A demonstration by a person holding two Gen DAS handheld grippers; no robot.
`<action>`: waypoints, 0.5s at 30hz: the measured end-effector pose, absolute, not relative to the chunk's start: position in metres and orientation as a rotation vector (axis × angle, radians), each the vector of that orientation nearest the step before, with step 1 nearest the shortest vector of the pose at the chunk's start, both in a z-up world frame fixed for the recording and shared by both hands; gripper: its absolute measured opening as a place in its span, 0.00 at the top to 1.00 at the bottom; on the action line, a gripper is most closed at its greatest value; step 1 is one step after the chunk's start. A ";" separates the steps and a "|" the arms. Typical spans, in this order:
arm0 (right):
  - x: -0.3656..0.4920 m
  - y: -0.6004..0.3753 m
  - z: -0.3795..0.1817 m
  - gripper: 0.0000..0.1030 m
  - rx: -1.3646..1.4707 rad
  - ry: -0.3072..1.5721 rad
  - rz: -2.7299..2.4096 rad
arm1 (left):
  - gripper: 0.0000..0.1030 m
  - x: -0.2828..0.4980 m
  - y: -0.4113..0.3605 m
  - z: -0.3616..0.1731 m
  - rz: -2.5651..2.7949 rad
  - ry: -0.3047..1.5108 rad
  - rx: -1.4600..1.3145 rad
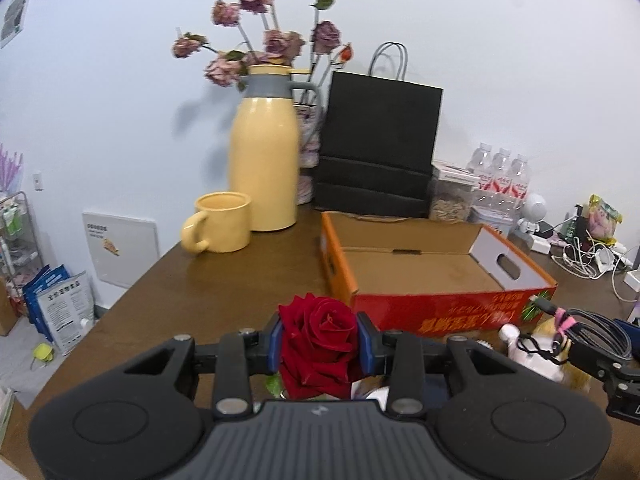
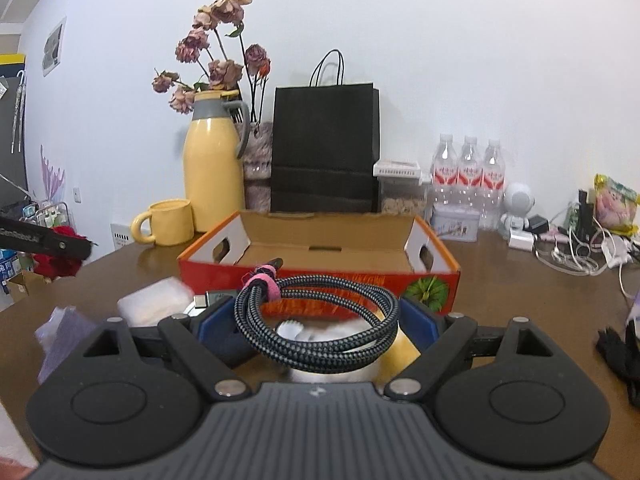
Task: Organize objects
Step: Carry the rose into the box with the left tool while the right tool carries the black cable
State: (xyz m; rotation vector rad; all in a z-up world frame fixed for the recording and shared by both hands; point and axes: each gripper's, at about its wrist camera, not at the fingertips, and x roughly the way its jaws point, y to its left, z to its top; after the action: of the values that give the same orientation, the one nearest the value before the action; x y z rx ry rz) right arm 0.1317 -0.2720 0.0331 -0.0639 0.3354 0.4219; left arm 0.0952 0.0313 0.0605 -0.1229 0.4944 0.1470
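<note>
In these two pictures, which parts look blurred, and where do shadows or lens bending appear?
Left wrist view: the dried pink flowers throw soft shadows on the white wall; the corners are dark and rounded. Right wrist view: the white packet and the pale furry thing under the braided grey cable coil are blurred.

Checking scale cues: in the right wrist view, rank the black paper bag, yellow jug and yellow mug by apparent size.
1. Black paper bag
2. Yellow jug
3. Yellow mug

Brown wooden table [image 1: 224,280] against a plain, perhaps pale-blue wall [image 1: 500,40].
</note>
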 end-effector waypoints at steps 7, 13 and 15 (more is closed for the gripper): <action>0.179 -0.279 0.052 0.15 -0.074 0.316 0.454 | 0.67 0.153 -0.001 0.075 0.116 0.502 -0.109; 0.225 -0.279 0.063 0.15 -0.088 0.338 0.468 | 0.67 0.202 -0.022 0.081 0.115 0.520 -0.091; 0.241 -0.279 0.066 0.15 -0.095 0.343 0.469 | 0.66 0.219 -0.027 0.082 0.112 0.528 -0.094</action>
State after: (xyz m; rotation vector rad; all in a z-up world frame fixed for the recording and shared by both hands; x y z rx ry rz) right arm 0.2405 -0.2788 0.0657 -0.0953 0.3432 0.4689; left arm 0.2185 -0.0275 0.0821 -0.0937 0.5282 0.1118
